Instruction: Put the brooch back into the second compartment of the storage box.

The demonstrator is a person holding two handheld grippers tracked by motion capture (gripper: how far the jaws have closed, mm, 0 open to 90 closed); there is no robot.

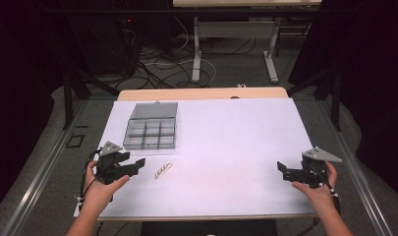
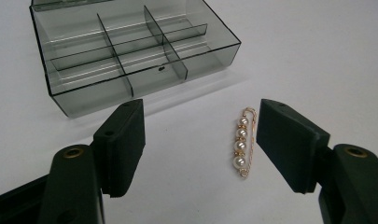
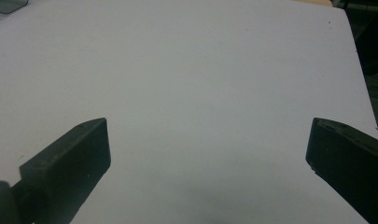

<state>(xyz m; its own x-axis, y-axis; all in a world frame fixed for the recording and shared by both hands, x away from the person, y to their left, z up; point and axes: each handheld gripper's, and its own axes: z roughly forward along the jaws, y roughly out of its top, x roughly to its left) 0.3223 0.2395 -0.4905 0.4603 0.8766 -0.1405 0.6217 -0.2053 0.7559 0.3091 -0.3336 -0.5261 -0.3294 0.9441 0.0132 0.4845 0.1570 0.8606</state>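
A gold pin set with a row of pearls (image 2: pixel 243 142) lies flat on the white table; from above the pin (image 1: pixel 163 170) sits just right of my left gripper (image 1: pixel 133 166). That left gripper (image 2: pixel 203 140) is open, and the pin rests close to the inside of its right-hand jaw, untouched. Beyond it stands a clear grey compartment box (image 2: pixel 130 51) with its lid folded back, the same box (image 1: pixel 151 127) at the table's left rear in the high view. My right gripper (image 1: pixel 283 171) is open over bare table at the right, jaws wide apart (image 3: pixel 207 149).
The white sheet (image 1: pixel 226 142) covers most of the table, with a wooden strip (image 1: pixel 201 93) at its far edge. Past it are another table's legs (image 1: pixel 196 54) and cables on the floor (image 1: pixel 157 64). A corner of the box (image 3: pixel 4 5) shows at the top left of the right gripper view.
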